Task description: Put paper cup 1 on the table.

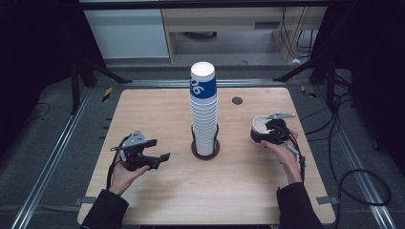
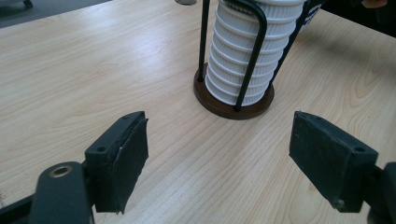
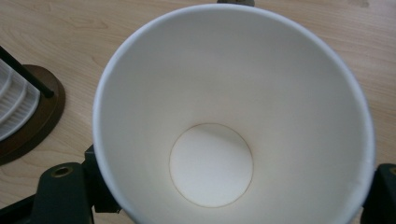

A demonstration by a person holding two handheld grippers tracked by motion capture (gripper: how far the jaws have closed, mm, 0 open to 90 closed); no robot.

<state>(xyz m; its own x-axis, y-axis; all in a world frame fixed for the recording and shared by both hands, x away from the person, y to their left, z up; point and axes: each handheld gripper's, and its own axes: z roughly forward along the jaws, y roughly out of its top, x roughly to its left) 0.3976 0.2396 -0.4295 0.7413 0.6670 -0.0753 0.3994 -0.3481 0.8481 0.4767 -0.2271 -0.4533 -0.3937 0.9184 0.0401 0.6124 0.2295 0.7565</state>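
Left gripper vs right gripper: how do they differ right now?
The left gripper has its jaws spread wide with nothing between them; the right gripper is shut on a white paper cup. The left faces the cup stack; the right sits beside it. Both are hand-held above the table.

White paper cup (image 3: 233,116) mouth toward camera, clamped in gripper; brown stand base (image 3: 32,116) left.
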